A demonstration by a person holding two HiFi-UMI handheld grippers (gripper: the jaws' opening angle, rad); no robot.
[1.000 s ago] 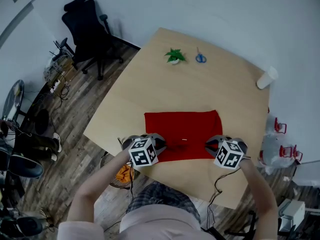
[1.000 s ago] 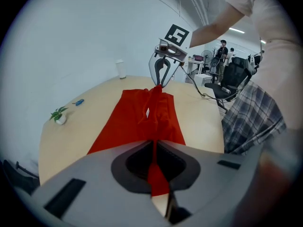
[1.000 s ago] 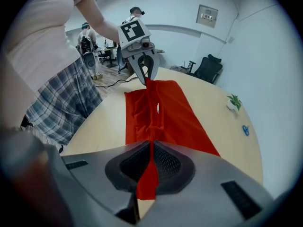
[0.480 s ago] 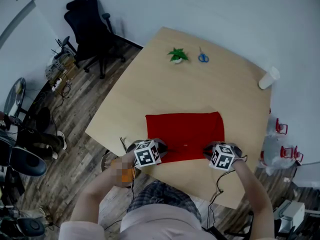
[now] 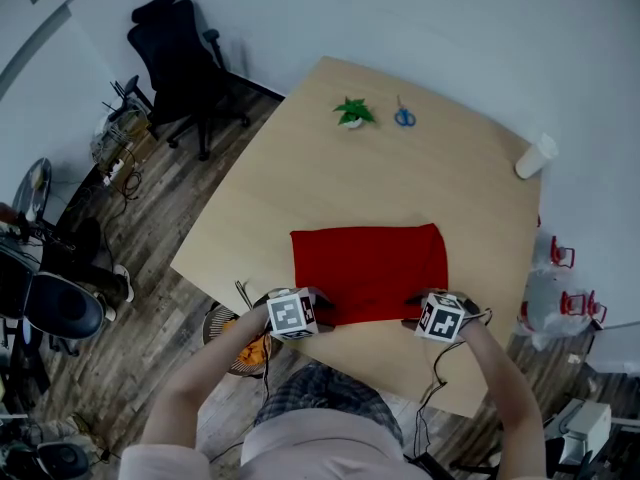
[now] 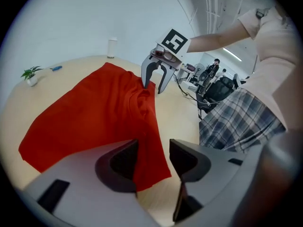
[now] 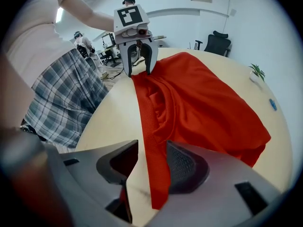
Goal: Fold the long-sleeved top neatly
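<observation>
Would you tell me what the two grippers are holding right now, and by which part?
Nothing is held. The left gripper and right gripper have just been opening; each near corner of the red long-sleeved top lies loose between parted jaws.

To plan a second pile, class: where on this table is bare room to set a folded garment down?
Widest: the bare table between the red top and the plant and scissors. Also between the top and the cup at the right edge. Crowded: the narrow strip at the top's near hem.
</observation>
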